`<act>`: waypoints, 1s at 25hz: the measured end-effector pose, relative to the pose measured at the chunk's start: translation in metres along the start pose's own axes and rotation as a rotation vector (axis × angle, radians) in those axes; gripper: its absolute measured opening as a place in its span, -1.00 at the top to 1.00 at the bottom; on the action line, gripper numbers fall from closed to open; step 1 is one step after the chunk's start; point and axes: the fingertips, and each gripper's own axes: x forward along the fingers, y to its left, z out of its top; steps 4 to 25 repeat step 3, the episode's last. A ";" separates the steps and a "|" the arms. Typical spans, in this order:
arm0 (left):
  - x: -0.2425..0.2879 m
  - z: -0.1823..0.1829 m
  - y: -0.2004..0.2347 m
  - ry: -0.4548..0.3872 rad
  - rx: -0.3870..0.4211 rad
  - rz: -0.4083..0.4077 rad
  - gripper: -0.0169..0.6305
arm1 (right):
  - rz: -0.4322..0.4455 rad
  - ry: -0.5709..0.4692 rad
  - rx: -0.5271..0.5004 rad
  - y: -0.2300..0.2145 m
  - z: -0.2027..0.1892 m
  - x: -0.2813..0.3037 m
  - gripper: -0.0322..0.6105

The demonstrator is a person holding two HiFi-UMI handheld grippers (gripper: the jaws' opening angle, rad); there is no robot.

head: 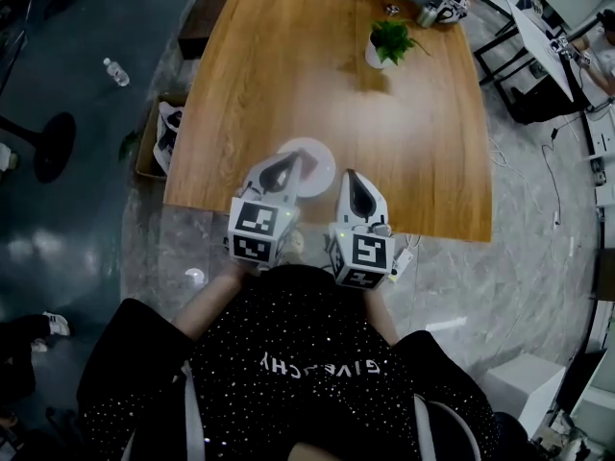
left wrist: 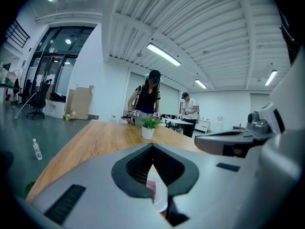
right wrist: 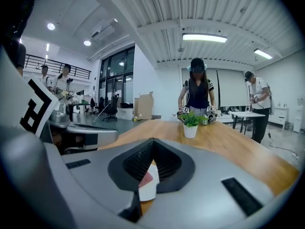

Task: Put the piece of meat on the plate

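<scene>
Both tools are closed on nothing: the left hand-held gripper and the right hand-held gripper hover at the near edge of the bench. The piece of meat lies on the plate, just ahead of the left one, the nearer.

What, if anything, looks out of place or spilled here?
Nothing stands out. The plate sits flat on the table with the meat on it, and the potted plant stands upright. One water bottle stands on the floor.
</scene>
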 end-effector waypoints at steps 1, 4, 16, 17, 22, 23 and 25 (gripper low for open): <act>0.001 0.000 -0.001 0.000 -0.001 0.000 0.93 | -0.003 -0.001 0.008 -0.003 -0.001 0.000 0.87; 0.002 -0.001 -0.002 -0.001 -0.003 -0.001 0.93 | -0.008 -0.002 0.023 -0.008 -0.002 0.000 0.87; 0.002 -0.001 -0.002 -0.001 -0.003 -0.001 0.93 | -0.008 -0.002 0.023 -0.008 -0.002 0.000 0.87; 0.002 -0.001 -0.002 -0.001 -0.003 -0.001 0.93 | -0.008 -0.002 0.023 -0.008 -0.002 0.000 0.87; 0.002 -0.001 -0.002 -0.001 -0.003 -0.001 0.93 | -0.008 -0.002 0.023 -0.008 -0.002 0.000 0.87; 0.002 -0.001 -0.002 -0.001 -0.003 -0.001 0.93 | -0.008 -0.002 0.023 -0.008 -0.002 0.000 0.87; 0.002 -0.001 -0.002 -0.001 -0.003 -0.001 0.93 | -0.008 -0.002 0.023 -0.008 -0.002 0.000 0.87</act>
